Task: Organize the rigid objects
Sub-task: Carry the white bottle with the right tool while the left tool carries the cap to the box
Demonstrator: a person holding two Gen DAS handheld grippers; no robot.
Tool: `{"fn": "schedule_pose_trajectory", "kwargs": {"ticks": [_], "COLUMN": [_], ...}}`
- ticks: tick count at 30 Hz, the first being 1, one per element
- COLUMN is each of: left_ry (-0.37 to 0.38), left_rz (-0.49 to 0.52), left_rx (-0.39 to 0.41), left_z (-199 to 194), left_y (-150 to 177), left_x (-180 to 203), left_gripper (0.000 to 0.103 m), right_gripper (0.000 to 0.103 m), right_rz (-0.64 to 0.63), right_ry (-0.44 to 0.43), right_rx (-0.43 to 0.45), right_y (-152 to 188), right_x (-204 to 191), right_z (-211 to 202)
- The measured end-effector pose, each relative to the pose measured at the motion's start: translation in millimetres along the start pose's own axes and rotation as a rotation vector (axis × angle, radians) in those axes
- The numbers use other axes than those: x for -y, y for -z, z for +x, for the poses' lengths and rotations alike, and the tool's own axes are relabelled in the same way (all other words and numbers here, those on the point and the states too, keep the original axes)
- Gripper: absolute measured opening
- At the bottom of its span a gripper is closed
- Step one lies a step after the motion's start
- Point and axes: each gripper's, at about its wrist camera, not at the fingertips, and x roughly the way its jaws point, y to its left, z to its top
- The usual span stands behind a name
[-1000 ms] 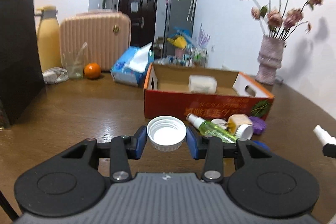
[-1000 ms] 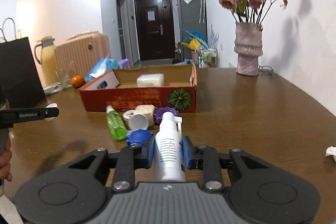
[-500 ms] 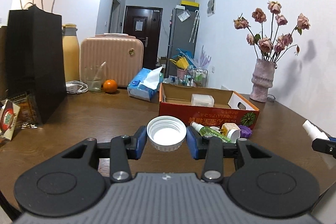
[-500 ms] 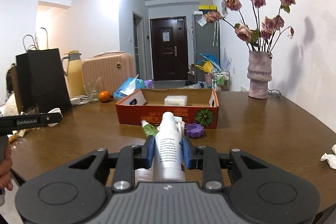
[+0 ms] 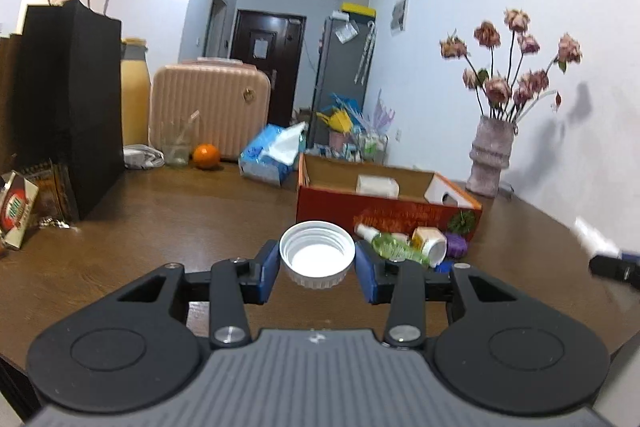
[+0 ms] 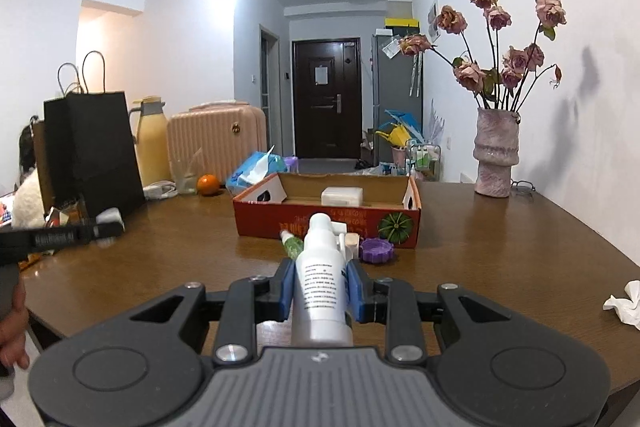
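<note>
My left gripper [image 5: 317, 263] is shut on a white jar lid [image 5: 317, 255], held above the table, open side toward the camera. My right gripper [image 6: 320, 281] is shut on a white spray bottle [image 6: 322, 283], nozzle pointing forward. An open red cardboard box [image 5: 384, 213] [image 6: 326, 217] stands ahead of both, with a white block [image 6: 342, 195] inside. Against its front lie a green spray bottle [image 5: 390, 245], a white-capped jar [image 5: 430, 241] and a purple lid [image 6: 376, 249].
A black paper bag [image 5: 68, 107], yellow thermos [image 5: 134, 95], pink suitcase [image 5: 208, 111], glass [image 5: 176, 143], orange [image 5: 206, 155] and tissue pack [image 5: 268, 157] stand at the left back. A vase of dried roses [image 6: 496, 155] stands right. A crumpled tissue [image 6: 624, 303] lies near the right edge.
Both grippers have pulled back and risen from the box, each keeping its object. The box and the small items look smaller and farther.
</note>
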Motion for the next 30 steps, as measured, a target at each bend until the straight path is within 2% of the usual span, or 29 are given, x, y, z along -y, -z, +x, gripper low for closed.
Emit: {"fn": "schedule_pose_trajectory", "kwargs": {"ticks": [7, 15, 23, 27, 30], "left_ry": [-0.022, -0.025, -0.002, 0.04, 0.088], "left_rz": [-0.021, -0.008, 0.055, 0.132, 0.134], "left_rx": [-0.044, -0.082, -0.071, -0.057, -0.097], "left_z": [18, 65, 128, 170, 216], "left_y": [8, -4, -34, -60, -85], "left_x": [-13, -14, 1, 7, 5], "left_gripper": [0.041, 0.041, 0.041, 0.041, 0.041], "right_gripper": [0.027, 0.027, 0.027, 0.027, 0.027], "right_rz": [0.015, 0.04, 0.003, -0.034, -0.06], "right_ry": [-0.013, 0.002, 0.031, 0.023, 0.008], "right_rx": [-0.037, -0.079, -0.078, -0.069, -0.076], "right_y": [5, 4, -27, -53, -73], "right_x": [1, 14, 44, 60, 72], "right_z": [31, 76, 140, 180, 216]}}
